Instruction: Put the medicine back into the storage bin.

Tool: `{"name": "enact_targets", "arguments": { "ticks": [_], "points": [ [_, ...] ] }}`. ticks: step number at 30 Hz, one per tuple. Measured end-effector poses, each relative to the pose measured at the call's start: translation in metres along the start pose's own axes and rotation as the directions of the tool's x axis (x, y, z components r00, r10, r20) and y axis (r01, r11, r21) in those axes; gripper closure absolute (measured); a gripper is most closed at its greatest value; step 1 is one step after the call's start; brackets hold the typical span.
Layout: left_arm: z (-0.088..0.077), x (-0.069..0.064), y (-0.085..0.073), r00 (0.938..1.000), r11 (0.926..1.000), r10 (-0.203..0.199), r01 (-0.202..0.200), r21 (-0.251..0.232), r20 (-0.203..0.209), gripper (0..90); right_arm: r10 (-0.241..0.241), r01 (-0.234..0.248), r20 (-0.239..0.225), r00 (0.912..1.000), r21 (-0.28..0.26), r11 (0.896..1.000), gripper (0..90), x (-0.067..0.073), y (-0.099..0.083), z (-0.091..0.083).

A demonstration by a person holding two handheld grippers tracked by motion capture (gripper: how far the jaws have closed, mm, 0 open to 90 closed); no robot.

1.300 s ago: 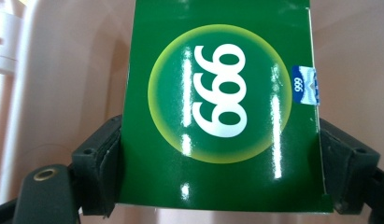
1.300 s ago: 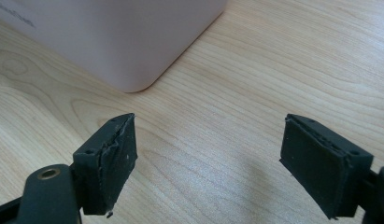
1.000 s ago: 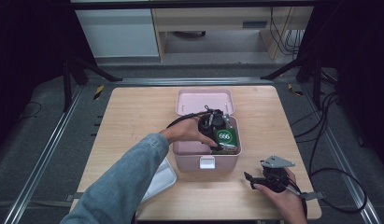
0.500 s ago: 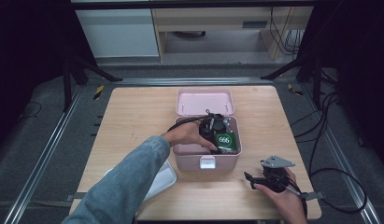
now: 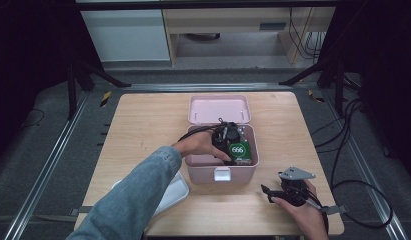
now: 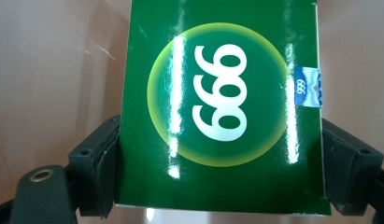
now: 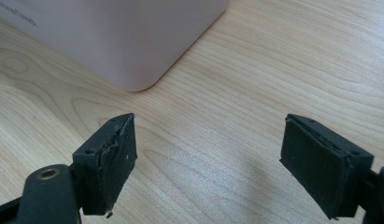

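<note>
A pink case (image 5: 220, 175) stands open in the middle of the wooden table, its lid (image 5: 219, 109) tipped back. My left gripper (image 5: 228, 139) reaches down into it from the left, shut on a glossy green carton (image 5: 239, 150) with white numerals in a yellow-green circle. In the left gripper view the carton (image 6: 222, 107) spans the whole gap of the left gripper (image 6: 221, 142), both pads against its side edges, with the case's pink floor behind. My right gripper (image 5: 267, 194) rests at the table's near right, open and holding nothing. In its own view the right gripper (image 7: 208, 154) faces a corner of the case (image 7: 124, 37).
A white tray (image 5: 174, 194) lies at the near left of the case, partly under the denim sleeve. Bare wood (image 7: 273, 70) stretches around the right gripper. Black cables trail off the table's right side onto the dark floor.
The left gripper and the green carton have shifted slightly toward the near side of the case. The right gripper has stayed put.
</note>
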State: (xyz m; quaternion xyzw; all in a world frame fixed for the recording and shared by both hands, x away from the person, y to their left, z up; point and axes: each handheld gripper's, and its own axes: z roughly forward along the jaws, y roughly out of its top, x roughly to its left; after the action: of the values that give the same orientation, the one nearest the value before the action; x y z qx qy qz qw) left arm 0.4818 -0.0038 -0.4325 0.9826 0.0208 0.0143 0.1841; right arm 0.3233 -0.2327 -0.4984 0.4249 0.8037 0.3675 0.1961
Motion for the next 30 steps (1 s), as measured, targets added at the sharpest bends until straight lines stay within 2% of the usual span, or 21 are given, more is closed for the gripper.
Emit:
{"name": "enact_targets", "arguments": {
  "ticks": [4, 9, 11, 12, 13, 17, 20, 22, 23, 26, 30],
  "points": [
    [0.002, 0.000, -0.003, 1.0000, 0.9998, -0.003, 0.003, 0.018, -0.002, 14.1, -0.001, 0.001, 0.000, 1.0000, 0.001, 1.000, 18.5, 0.000, 0.000, 0.000],
    [0.001, 0.000, -0.003, 1.0000, 1.0000, -0.008, 0.008, 0.006, -0.001, 12.9, -0.003, 0.003, 0.000, 1.0000, 0.000, 1.000, 18.5, 0.000, 0.000, 0.000],
    [-0.002, 0.000, -0.003, 0.9999, 0.9999, -0.011, 0.011, -0.011, -0.003, 12.4, -0.005, 0.005, 0.000, 1.0000, 0.002, 1.000, 18.4, 0.000, 0.000, 0.001],
    [-0.006, 0.000, -0.002, 0.9999, 0.9992, -0.017, 0.017, -0.036, -0.002, 11.7, -0.005, 0.005, 0.000, 1.0000, 0.002, 1.000, 18.4, 0.000, 0.000, 0.001],
    [-0.006, 0.000, -0.002, 0.9999, 0.9992, -0.017, 0.017, -0.036, -0.002, 11.3, -0.005, 0.005, 0.000, 1.0000, 0.002, 1.000, 18.4, 0.000, 0.000, 0.001],
    [-0.021, 0.000, -0.002, 0.9994, 0.9962, -0.030, 0.028, -0.083, -0.018, 11.1, -0.005, 0.005, 0.000, 1.0000, 0.003, 1.000, 18.3, 0.000, 0.000, 0.001],
    [-0.037, -0.001, -0.003, 0.9980, 0.9914, -0.046, 0.040, -0.124, -0.044, 11.3, -0.007, 0.007, 0.000, 1.0000, 0.005, 1.000, 18.3, 0.001, 0.000, 0.000],
    [-0.050, 0.000, -0.004, 0.9949, 0.9837, -0.075, 0.062, -0.168, -0.068, 11.7, -0.006, 0.006, 0.000, 1.0000, 0.008, 1.000, 18.3, 0.001, 0.000, 0.000],
    [-0.050, 0.000, -0.004, 0.9949, 0.9837, -0.075, 0.062, -0.168, -0.068, 11.8, -0.006, 0.006, 0.000, 1.0000, 0.008, 1.000, 18.3, 0.001, 0.000, 0.000],
    [-0.063, 0.001, -0.009, 0.9898, 0.9771, -0.103, 0.082, -0.197, -0.099, 11.9, -0.006, 0.006, -0.001, 1.0000, 0.007, 1.000, 18.3, 0.002, 0.000, 0.001],
    [-0.079, -0.002, -0.015, 0.9869, 0.9706, -0.115, 0.087, -0.224, -0.114, 12.0, -0.005, 0.005, -0.001, 1.0000, 0.009, 1.000, 18.3, 0.003, 0.000, 0.001]
  ]
}}
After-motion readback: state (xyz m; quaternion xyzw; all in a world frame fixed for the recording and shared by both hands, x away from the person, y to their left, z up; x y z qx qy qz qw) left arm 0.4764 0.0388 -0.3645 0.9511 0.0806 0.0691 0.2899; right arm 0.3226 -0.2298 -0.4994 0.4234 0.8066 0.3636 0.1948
